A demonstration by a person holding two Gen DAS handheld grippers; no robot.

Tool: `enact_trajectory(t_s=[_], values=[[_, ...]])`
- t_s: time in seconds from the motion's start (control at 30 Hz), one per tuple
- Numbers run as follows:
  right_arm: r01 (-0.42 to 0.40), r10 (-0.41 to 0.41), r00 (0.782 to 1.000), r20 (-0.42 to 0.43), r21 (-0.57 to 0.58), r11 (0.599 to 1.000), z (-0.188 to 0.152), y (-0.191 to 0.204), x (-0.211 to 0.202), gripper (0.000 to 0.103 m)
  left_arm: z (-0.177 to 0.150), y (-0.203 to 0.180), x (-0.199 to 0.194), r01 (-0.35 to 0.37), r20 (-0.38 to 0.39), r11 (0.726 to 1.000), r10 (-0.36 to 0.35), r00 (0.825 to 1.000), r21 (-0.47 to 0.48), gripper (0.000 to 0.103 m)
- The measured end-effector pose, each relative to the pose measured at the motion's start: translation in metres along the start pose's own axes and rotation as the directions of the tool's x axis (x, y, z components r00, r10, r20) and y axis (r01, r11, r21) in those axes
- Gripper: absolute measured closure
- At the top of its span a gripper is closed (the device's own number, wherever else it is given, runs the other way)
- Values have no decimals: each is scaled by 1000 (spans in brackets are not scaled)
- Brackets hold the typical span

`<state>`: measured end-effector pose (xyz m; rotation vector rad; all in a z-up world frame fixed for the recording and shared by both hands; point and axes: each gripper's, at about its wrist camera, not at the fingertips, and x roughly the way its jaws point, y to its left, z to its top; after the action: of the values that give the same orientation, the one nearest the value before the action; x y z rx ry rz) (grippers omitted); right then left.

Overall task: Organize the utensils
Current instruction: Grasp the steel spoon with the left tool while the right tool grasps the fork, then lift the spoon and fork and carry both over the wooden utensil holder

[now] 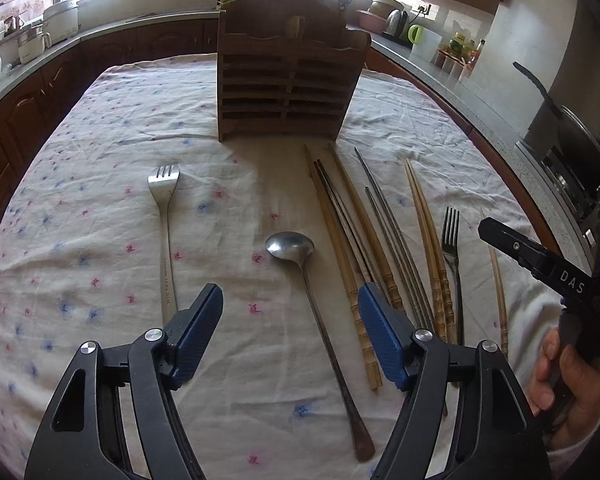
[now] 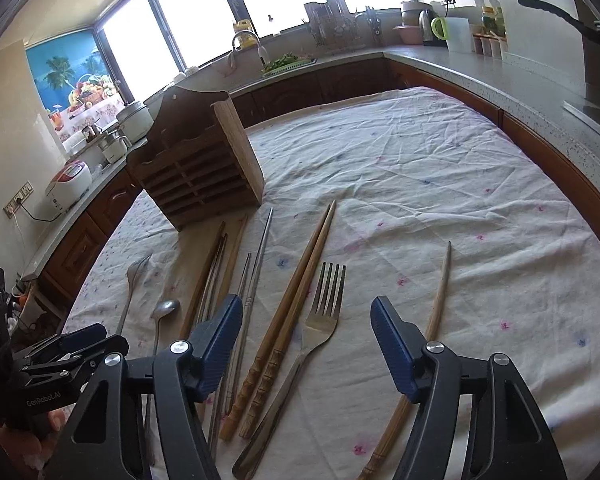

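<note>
Steel and bamboo utensils lie loose on the cloth-covered surface [image 1: 100, 200] at six o'clock from the slatted wooden rack [image 1: 288, 80]; with both the left hand-held gripper [image 1: 290, 332] and the right hand-held gripper [image 2: 306, 344] apart and empty, we judge the first pick pending, needing descent onto one handle.

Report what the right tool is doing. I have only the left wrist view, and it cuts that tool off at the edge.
Observer: The right tool is open and holds nothing. The dark fork lies on the cloth between its fingers.
Operator: Check what else is close to it.
Observer: The lone wooden chopstick passes beneath its right finger in the right wrist view.
Operator: Look past the wooden holder, which blocks my view.
Observer: A curved sink faucet stands at the counter there, with a basket of greens beside it.
</note>
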<state>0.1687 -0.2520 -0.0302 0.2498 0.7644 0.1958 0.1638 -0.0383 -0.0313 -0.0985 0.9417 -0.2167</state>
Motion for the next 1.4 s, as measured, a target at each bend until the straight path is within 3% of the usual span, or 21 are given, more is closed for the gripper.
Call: enact_trajectory(t_s=[0.23,0.37,0.43,0.47,0.5,0.57,0.67,1.03,1.4], values=[[10,-12,997,-80,-22,1000,10,-4,32,45,7,-1,33,13,-96,1000,-13,995,-9,53],[16,-18,993,-113,-18,1000,13,-9,45,61,12,-6,38,-3,-91,1000,5,996,18,58],[19,-22,994,-106,-30,999,14,-9,46,67,13,-7,39,-14,-86,999,16,996,31,69],[19,-22,994,-108,-31,999,14,-10,46,80,13,-8,41,-19,-82,999,22,996,41,80],[9,-12,994,-110,-24,1000,15,-11,46,84,14,-8,42,-23,-81,999,26,996,48,90],[-6,4,995,-105,-14,1000,15,-13,43,87,14,-7,42,-8,-81,999,12,997,44,96],[-16,14,997,-81,-18,1000,16,-9,32,101,14,-3,38,14,-75,1000,-12,997,28,100],[-56,57,998,29,-30,998,20,6,-16,101,15,14,-11,65,42,998,-64,997,-8,101],[-48,63,983,174,-85,995,41,31,-64,101,25,28,-61,77,173,997,-71,982,-26,101]])
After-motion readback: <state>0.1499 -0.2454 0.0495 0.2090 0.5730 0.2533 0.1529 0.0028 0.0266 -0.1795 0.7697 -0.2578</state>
